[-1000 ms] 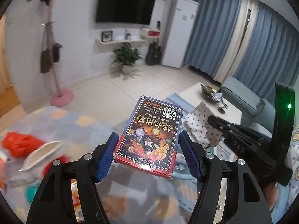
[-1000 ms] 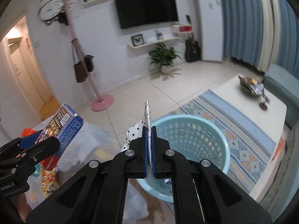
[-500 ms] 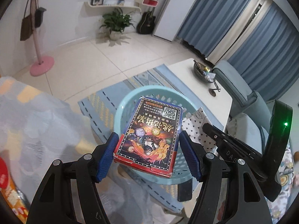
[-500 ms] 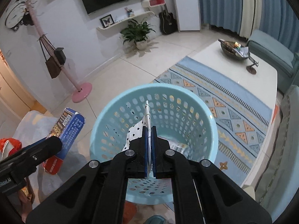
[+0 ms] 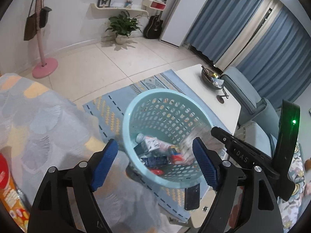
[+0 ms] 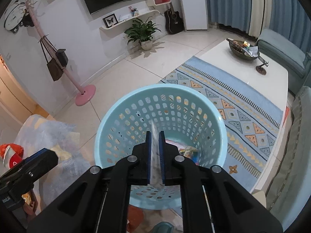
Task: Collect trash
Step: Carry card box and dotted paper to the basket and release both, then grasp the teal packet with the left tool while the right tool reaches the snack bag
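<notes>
The light blue basket (image 5: 136, 104) stands on the patterned rug (image 6: 243, 104), directly below both grippers, and it already holds cartons and wrappers. The left gripper (image 5: 155, 163), which held a printed card box half a second ago, now has its fingers spread wide with nothing between them; a blue box (image 5: 154, 160) lies among the trash, probably that one. The right gripper (image 6: 155, 155) has parted its fingers slightly, and the thin spotted paper (image 6: 154, 134) shows as a blur slipping between them. Both pieces look delivered, so more litter from the cloth-covered counter (image 5: 38, 116) comes next.
</notes>
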